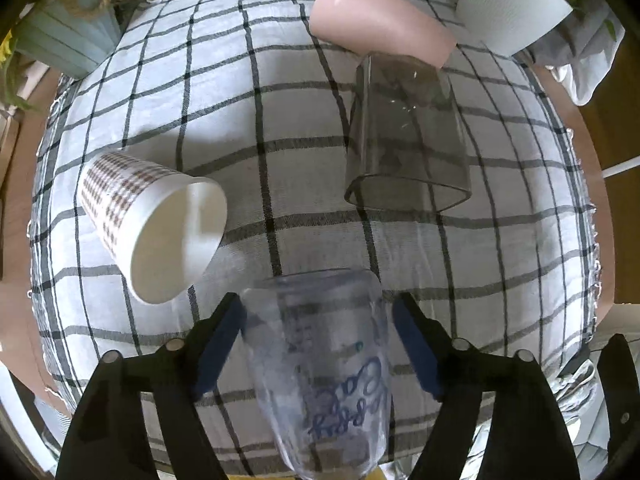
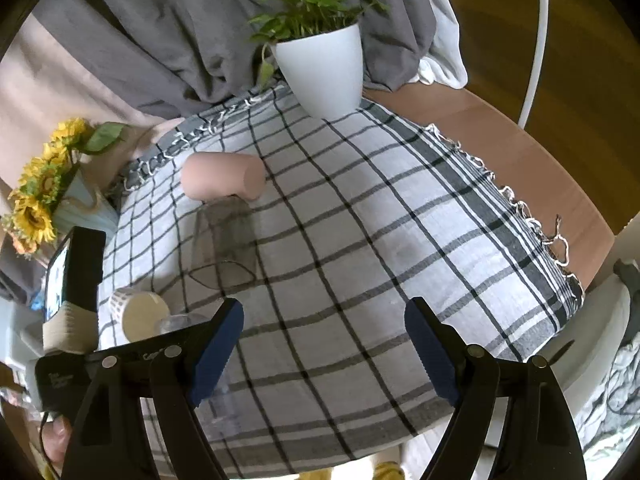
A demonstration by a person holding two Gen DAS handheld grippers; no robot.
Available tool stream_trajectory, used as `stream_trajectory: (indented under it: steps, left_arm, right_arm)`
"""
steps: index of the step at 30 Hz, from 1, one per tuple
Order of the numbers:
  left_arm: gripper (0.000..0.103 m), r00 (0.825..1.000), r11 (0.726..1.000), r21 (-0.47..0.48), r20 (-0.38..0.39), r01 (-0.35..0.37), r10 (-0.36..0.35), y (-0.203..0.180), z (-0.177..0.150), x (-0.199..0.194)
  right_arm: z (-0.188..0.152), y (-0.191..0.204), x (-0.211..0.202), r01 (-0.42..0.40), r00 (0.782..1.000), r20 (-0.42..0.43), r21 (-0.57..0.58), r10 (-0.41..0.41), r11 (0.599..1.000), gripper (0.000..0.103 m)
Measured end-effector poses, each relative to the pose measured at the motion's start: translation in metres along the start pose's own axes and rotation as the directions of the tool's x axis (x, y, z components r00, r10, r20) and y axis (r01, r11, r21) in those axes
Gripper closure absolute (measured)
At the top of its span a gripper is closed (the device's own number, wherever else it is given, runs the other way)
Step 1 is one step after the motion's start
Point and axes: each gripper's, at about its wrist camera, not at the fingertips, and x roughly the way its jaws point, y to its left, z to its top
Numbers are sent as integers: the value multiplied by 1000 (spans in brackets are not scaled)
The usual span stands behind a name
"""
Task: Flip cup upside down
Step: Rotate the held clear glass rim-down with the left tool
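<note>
A clear plastic cup with blue writing (image 1: 320,368) lies between the fingers of my left gripper (image 1: 320,344), its base toward the far side. The jaws stand open on either side of it, with small gaps. A checked paper cup (image 1: 156,224) lies on its side at the left, mouth toward me. A smoky clear glass (image 1: 404,136) stands mouth down in the middle. A pink cup (image 1: 376,20) lies on its side behind it. My right gripper (image 2: 324,344) is open and empty over the cloth; the glass (image 2: 224,240) and the pink cup (image 2: 222,176) lie far left of it.
A checked tablecloth (image 2: 360,240) covers the round table. A white plant pot (image 2: 324,68) stands at the far edge, sunflowers in a blue pot (image 2: 44,200) at the left. The left hand's gripper with its phone (image 2: 68,280) shows at the left.
</note>
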Motion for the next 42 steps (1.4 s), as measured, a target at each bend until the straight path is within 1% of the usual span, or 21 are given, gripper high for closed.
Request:
stream_trajectory:
  steps: [3, 6, 10, 13, 14, 19, 21, 26, 31, 37, 38, 40, 42]
  left_arm:
    - [32, 1000, 1000, -7, 5, -11, 11, -1, 1, 4]
    - [32, 1000, 1000, -11, 16, -9, 9, 1, 0, 2]
    - [32, 998, 1000, -13, 55, -19, 19, 3, -4, -11]
    - [32, 995, 1000, -6, 99, -29, 30, 4, -6, -24]
    - [32, 992, 999, 1, 123, -37, 37, 2, -8, -32]
    - [32, 978, 997, 23, 195, -77, 71, 0, -12, -53]
    - [32, 972, 996, 30, 220, -90, 81, -2, -6, -56]
    - [32, 960, 995, 44, 271, -85, 70, -2, -8, -61]
    - [32, 944, 995, 57, 325, -80, 57, -4, -24, -68]
    - [32, 912, 992, 78, 406, -95, 55, -4, -47, -75]
    - [32, 909, 992, 80, 413, -102, 60, -4, -50, -75]
    - [32, 909, 990, 84, 411, -115, 70, -3, -54, -73]
    - [33, 906, 990, 83, 418, -111, 66, -1, -55, -73]
  right_arm:
    - [0, 0, 2, 4, 1000, -4, -7, -4, 1000, 20]
    - [-1, -1, 2, 3, 1000, -5, -10, -3, 1000, 20]
    - [-2, 0, -2, -6, 1000, 1, -26, 6, 1000, 20]
    - [-1, 1, -8, -16, 1000, 9, -30, 16, 999, 20]
    - [-1, 2, -10, -18, 1000, 12, -31, 18, 999, 20]
    - [1, 4, -20, -24, 999, 35, -44, 25, 999, 20]
    - [1, 4, -24, -19, 999, 43, -51, 22, 999, 20]
    - [1, 2, -29, -14, 998, 54, -55, 17, 998, 20]
    - [1, 2, -31, -4, 998, 63, -68, 8, 998, 20]
    - [-2, 5, -31, 15, 998, 66, -102, -8, 995, 20]
    - [-3, 5, -31, 18, 998, 67, -107, -11, 994, 20]
    - [-5, 6, -31, 20, 998, 65, -116, -12, 993, 20]
    - [-6, 6, -30, 20, 998, 60, -122, -13, 992, 20]
